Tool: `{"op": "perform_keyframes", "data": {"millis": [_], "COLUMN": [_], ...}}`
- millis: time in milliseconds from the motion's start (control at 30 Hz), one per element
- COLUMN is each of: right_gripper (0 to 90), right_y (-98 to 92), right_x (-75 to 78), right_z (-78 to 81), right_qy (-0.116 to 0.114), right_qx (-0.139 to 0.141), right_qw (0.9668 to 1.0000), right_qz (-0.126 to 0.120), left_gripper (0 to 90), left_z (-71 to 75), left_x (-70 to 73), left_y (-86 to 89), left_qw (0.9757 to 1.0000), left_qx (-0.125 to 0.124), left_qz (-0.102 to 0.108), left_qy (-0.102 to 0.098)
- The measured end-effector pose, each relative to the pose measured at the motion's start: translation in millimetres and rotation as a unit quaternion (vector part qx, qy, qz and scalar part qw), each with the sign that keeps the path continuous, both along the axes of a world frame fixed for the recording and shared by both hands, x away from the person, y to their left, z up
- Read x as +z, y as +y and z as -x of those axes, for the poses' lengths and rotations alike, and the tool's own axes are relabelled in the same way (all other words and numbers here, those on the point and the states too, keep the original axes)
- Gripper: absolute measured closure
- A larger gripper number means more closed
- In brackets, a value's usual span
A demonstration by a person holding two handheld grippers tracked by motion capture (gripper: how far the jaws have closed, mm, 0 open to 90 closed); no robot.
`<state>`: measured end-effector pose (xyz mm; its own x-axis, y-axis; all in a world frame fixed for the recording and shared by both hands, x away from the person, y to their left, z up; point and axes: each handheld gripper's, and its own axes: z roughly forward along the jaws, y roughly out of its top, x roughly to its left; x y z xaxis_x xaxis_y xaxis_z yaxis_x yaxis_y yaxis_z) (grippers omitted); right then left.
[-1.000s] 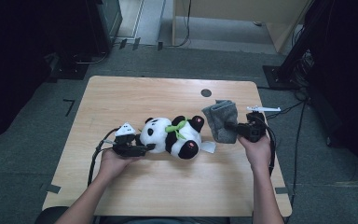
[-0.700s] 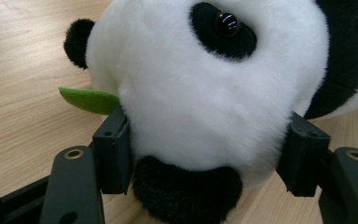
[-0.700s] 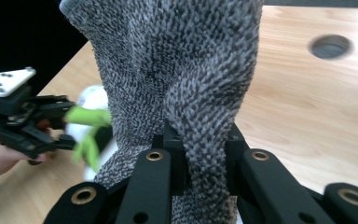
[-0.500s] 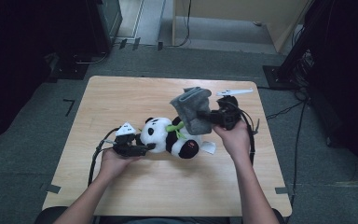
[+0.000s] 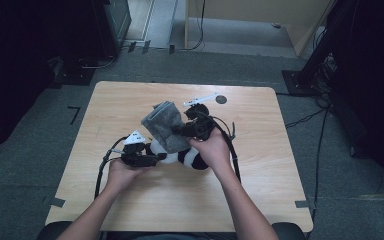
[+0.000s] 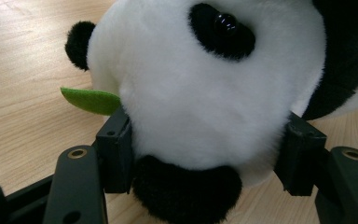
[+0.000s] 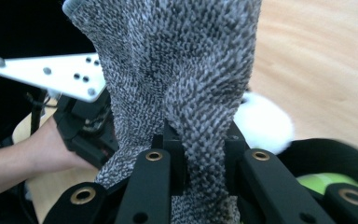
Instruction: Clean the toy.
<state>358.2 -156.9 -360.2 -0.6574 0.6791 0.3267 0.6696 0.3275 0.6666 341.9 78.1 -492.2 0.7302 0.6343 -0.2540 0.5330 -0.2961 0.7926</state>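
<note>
On the wooden desk point(image 5: 130, 210), the left gripper point(image 5: 147, 160) grasps the toy panda point(image 6: 205, 93) by its white head, one jaw pressed into each side of the plush. The panda lies on its side near the middle of the desk, a green leaf point(image 6: 91, 100) sticking out by its head. The right gripper point(image 5: 180, 131) is clenched on a grey knitted cloth point(image 5: 162, 125), holding it raised just above the panda's body.
</note>
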Motion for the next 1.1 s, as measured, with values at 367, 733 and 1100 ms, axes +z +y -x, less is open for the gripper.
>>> {"op": "perform_keyframes", "data": {"millis": [367,733,1100], "right_gripper": [80.1,79.6,80.0], "right_y": [8.8,-16.8,-55.5], "right_x": [-38.6,-28.8,-12.1], "right_z": [3.9,6.3,5.6], "right_qy": [0.028,-0.007,-0.01], "right_qx": [0.021,-0.002,-0.055], "right_qw": [0.9982,0.9961,0.9951], "right_qz": [0.05,0.088,0.081], "left_gripper": [35.0,36.0,35.9], "left_z": [-0.1,-1.1,-0.7], "left_x": [-0.2,0.7,0.5], "left_y": [-0.8,-0.4,-0.5], "left_qw": [1.0,1.0,0.9999], "left_qx": [-0.003,-0.006,-0.006], "left_qz": [-0.007,-0.007,-0.01], "left_qy": [-0.003,0.0,-0.002]}}
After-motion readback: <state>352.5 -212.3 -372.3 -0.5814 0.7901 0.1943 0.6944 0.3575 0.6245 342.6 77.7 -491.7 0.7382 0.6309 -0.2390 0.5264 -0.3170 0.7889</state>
